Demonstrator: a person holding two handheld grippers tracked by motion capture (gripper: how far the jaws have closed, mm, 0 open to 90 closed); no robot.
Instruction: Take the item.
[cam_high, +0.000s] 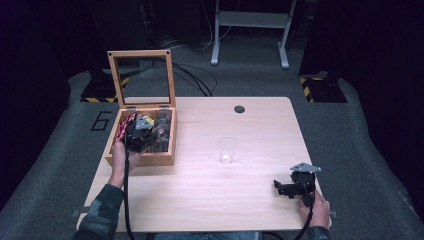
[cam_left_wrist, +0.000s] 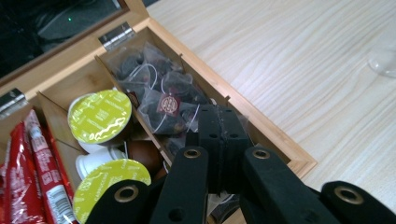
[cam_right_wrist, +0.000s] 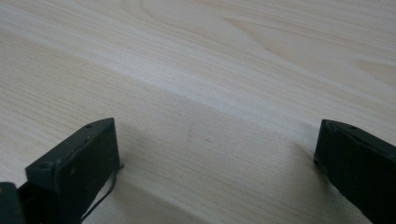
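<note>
Light wood table (cam_high: 200, 200) is nearest, and down at about 4 o'clock on it the right gripper (cam_high: 283, 188) sits low with its jaws spread wide over bare tabletop, nothing between them. Further in, a clear glass cup (cam_high: 227, 150) stands alone near the middle, and over at 9 o'clock the left gripper (cam_left_wrist: 222, 135) is down inside the open wooden box (cam_high: 165, 159), jaws pressed together among the tea bags (cam_left_wrist: 163, 100), though I can't tell if one is actually pinched. Next compartments hold green-lidded capsules (cam_left_wrist: 99, 115) and red packets (cam_left_wrist: 32, 168), with the glass lid (cam_high: 142, 77) upright at 12 o'clock behind.
</note>
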